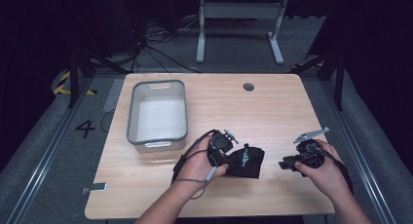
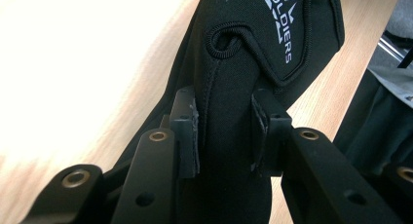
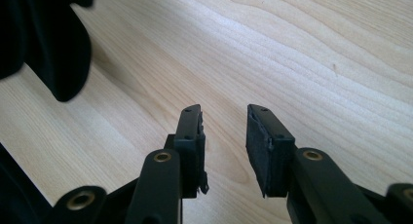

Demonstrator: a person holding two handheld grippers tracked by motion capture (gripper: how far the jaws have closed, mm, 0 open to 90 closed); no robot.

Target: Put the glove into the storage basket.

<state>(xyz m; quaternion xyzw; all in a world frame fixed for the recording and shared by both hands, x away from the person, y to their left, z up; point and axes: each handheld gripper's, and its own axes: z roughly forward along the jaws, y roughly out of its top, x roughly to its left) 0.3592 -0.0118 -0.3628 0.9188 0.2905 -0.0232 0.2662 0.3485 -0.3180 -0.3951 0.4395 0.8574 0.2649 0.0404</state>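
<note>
Left hand-held gripper (image 2: pixel 224 136): jaws closed partway on the black neoprene sleeve (image 2: pixel 243 78), both pads pressed into its fabric; gripped in the person's left hand (image 1: pixel 197 163), in front of the grey bin and a little to its right in the high view.
Right hand-held gripper (image 3: pixel 224 141): jaws apart, nothing between the pads, bare wood beneath; held in the right hand (image 1: pixel 324 173), well right of the grey bin, jaws pointing toward the sleeve.
Black neoprene sleeve: clamped by the left hand-held gripper; in the high view to the right of the grey bin's near corner, close above or on the surface, which of the two not clear; white lettering on one face, a stitched seam curling near the top in the left gripper view.
Grey bin (image 1: pixel 132 118): rectangular, pale inside, on the left half of the surface, apart from the sleeve.
Surface (image 1: pixel 253 112): light wood grain, a round dark hole (image 1: pixel 248 86) beyond and right of the grey bin.
</note>
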